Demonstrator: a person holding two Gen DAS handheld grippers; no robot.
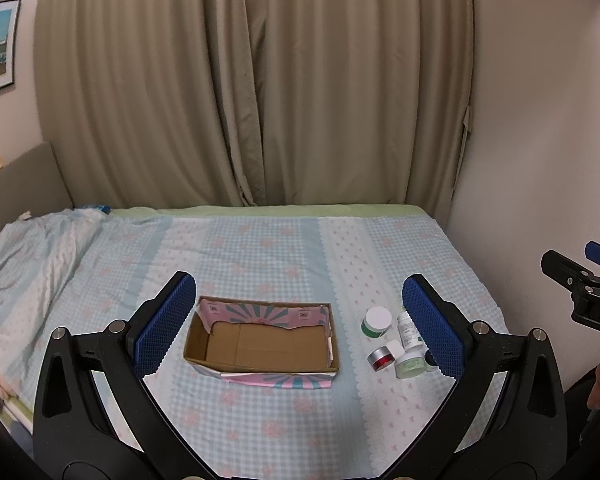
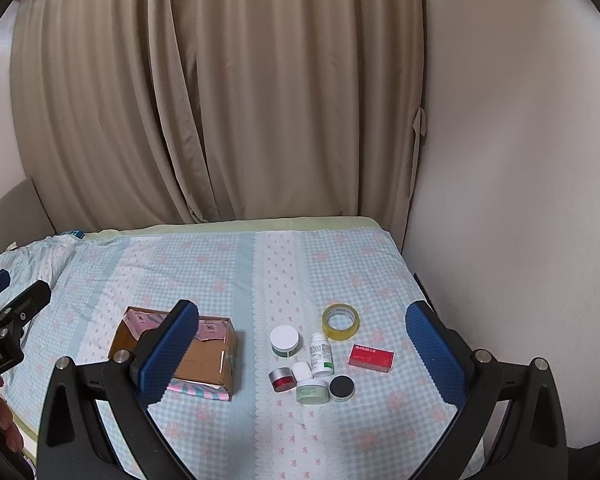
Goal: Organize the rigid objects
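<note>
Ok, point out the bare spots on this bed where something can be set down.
Free: the strip of bedspread between the cardboard box and the jars, the stretch behind both toward the curtain, and the near edge in front. Crowded: the cluster from tape roll to red box and black-lidded jar.

Cardboard box sits on the bed, left of a cluster: white-lidded jar, pill bottle, tape roll behind them, small carton at right, three small jars in front.
</note>
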